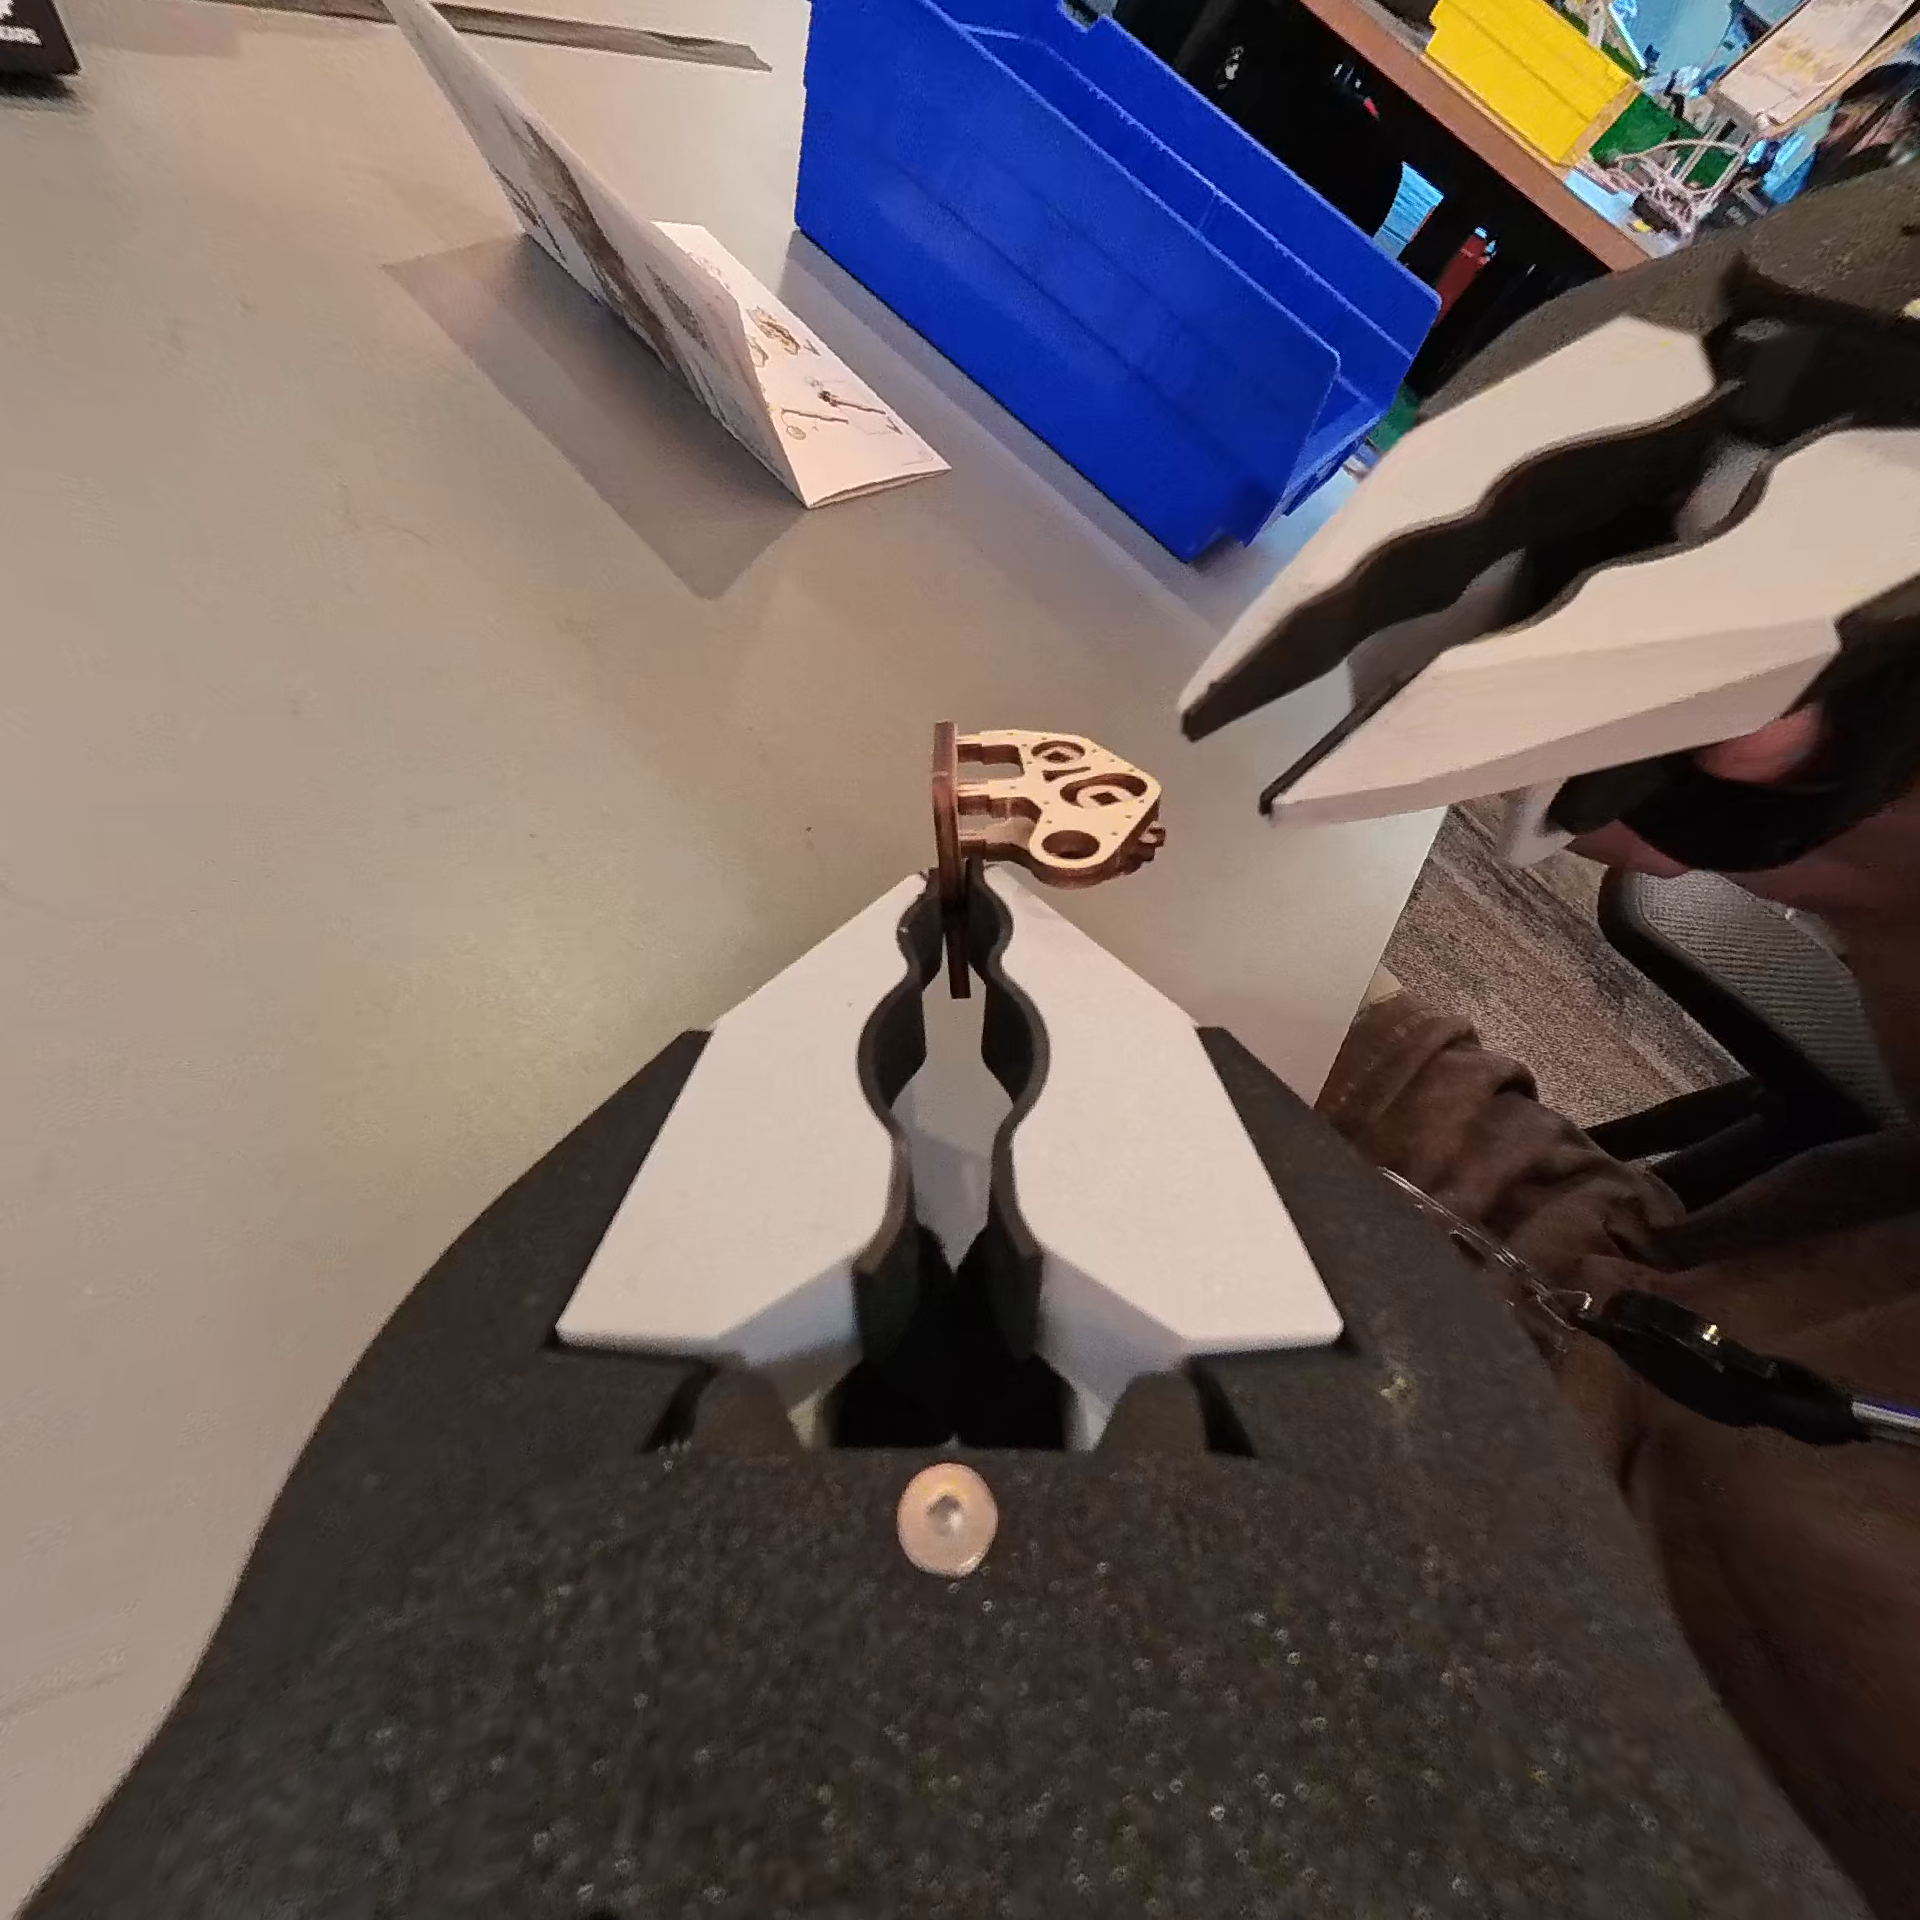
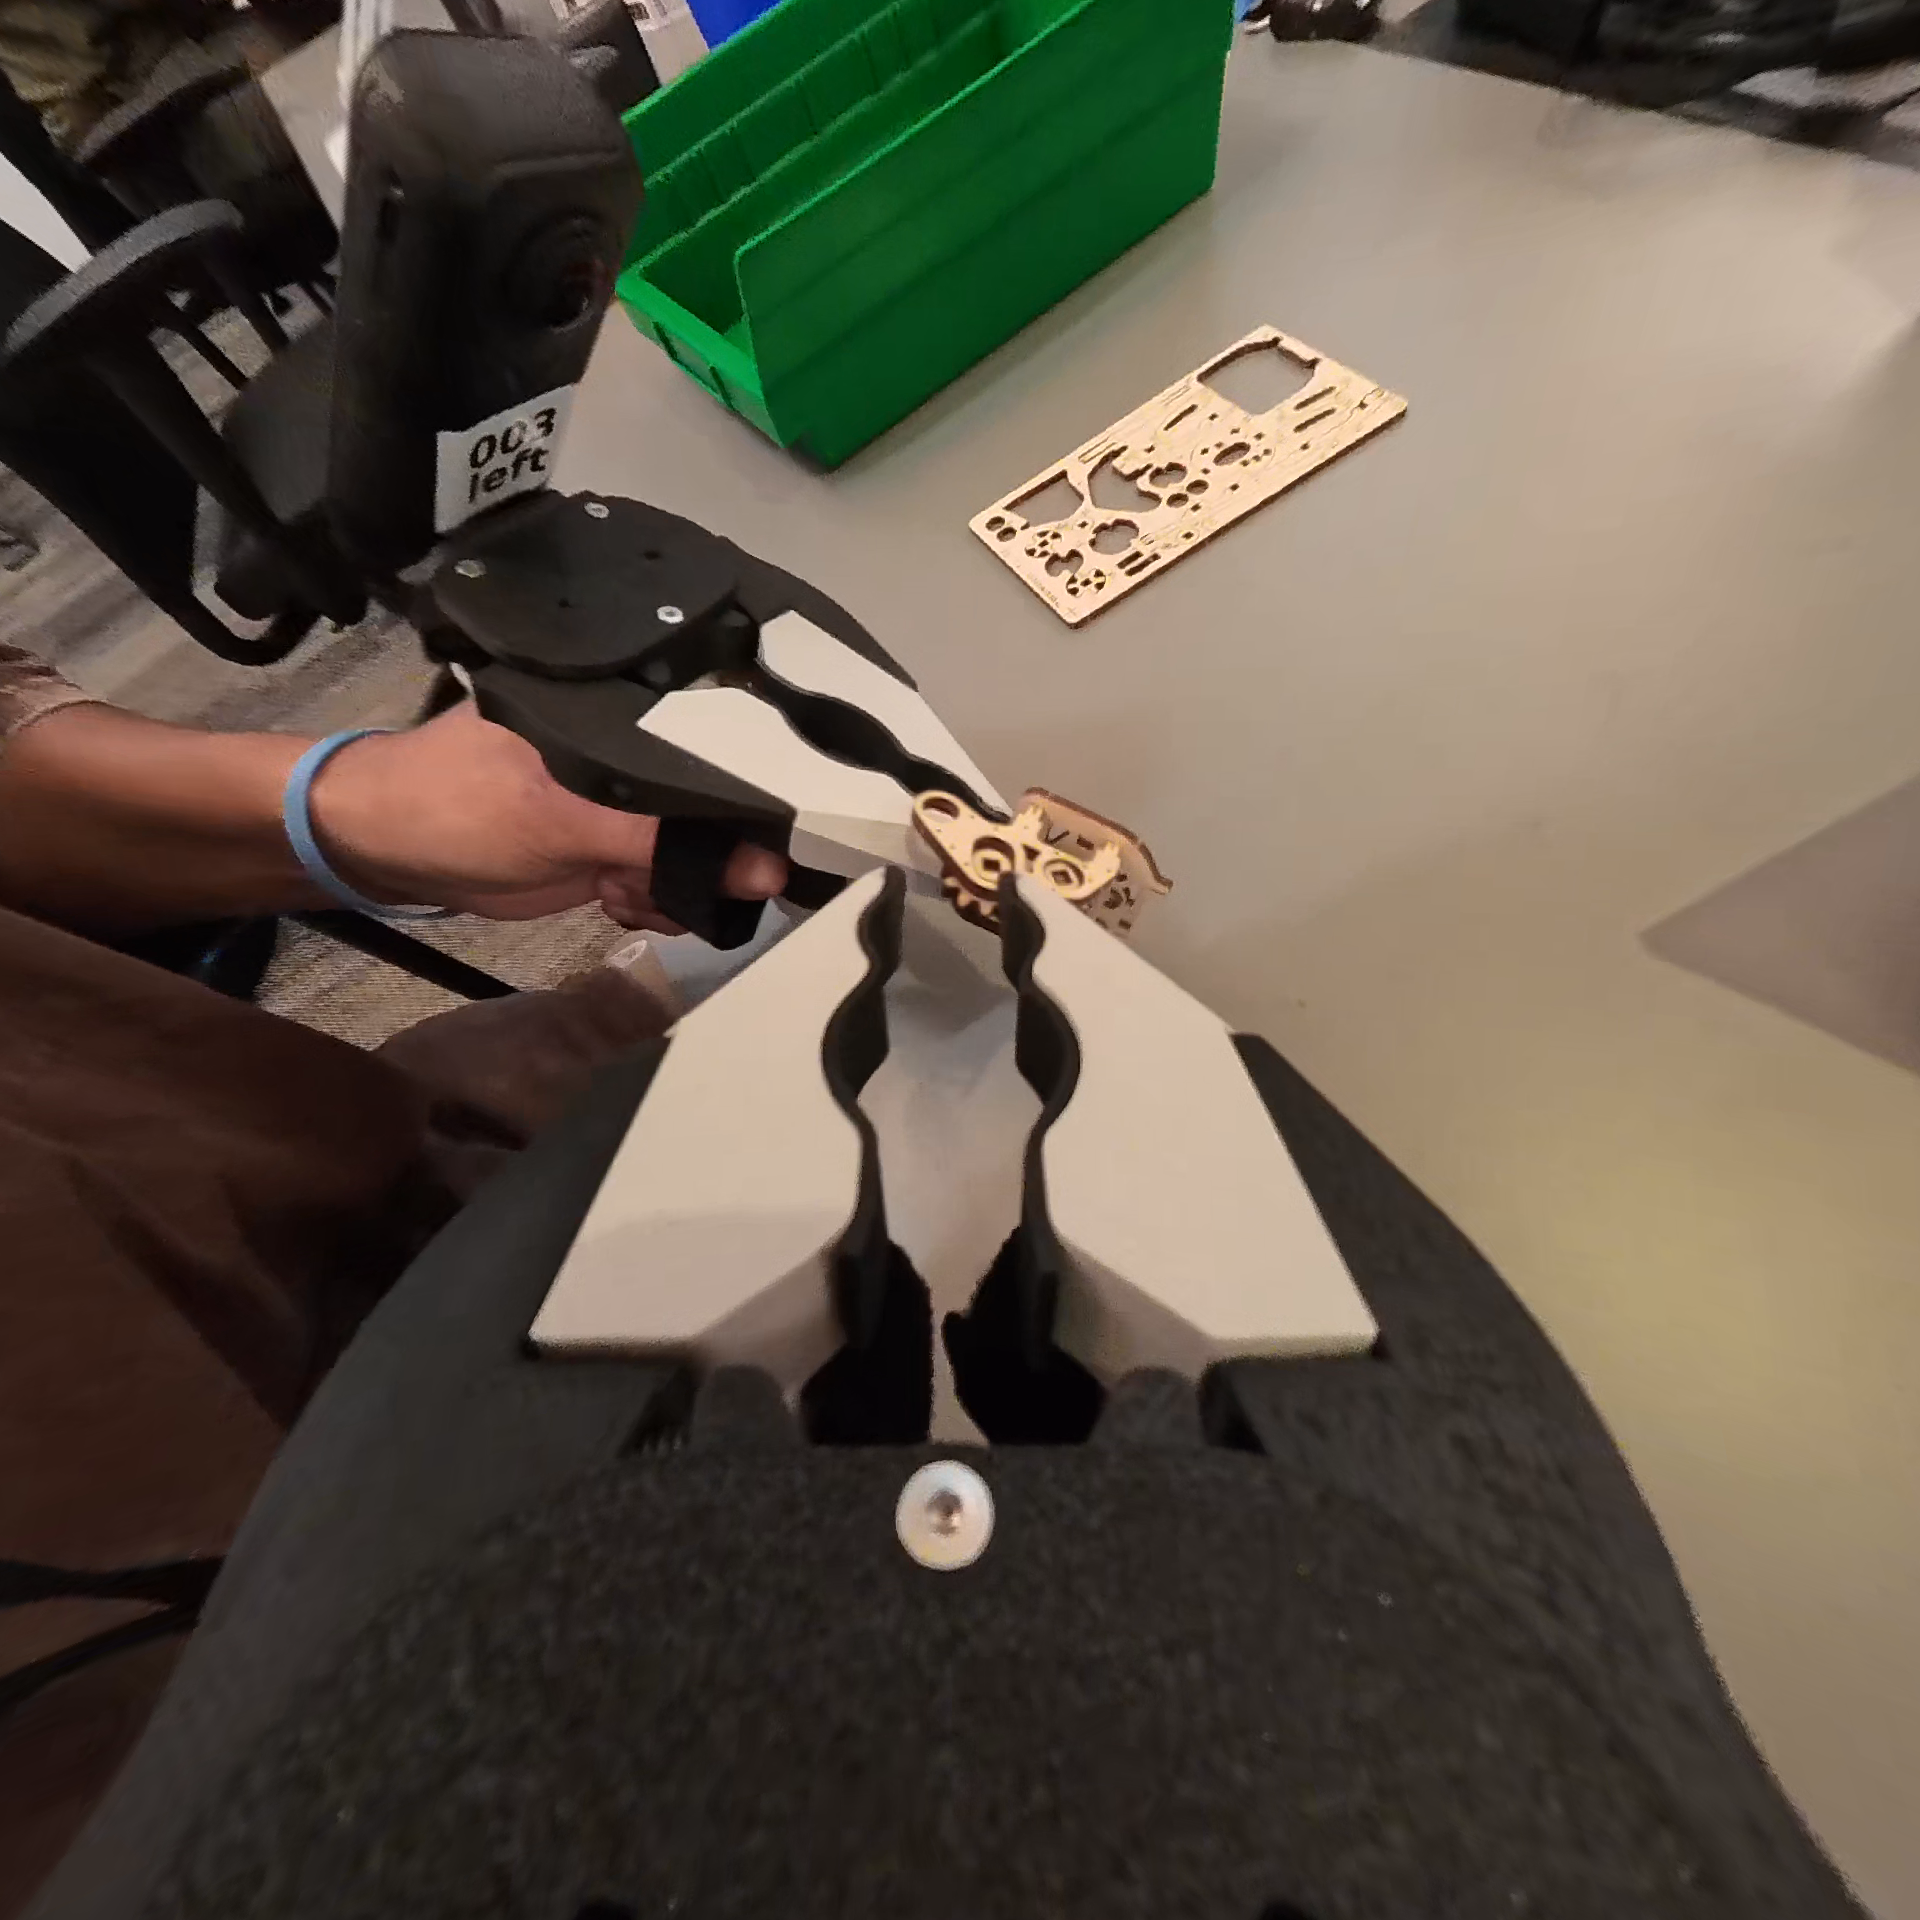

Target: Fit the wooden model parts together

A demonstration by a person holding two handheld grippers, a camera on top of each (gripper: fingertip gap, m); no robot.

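Note:
A small wooden model assembly, made of pale perforated plates slotted into a darker plate, is held above the grey table. My left gripper is shut on its darker plate at the fingertips. My right gripper is open and empty, a short way to the right of the assembly and apart from it. In the right wrist view the assembly sits just beyond my open right gripper, with the left gripper holding it from the left.
A wooden sheet with cut-out parts lies flat on the table. A green bin stands behind it. A blue bin and a folded leaflet stand farther back. The table edge and a chair are at the right.

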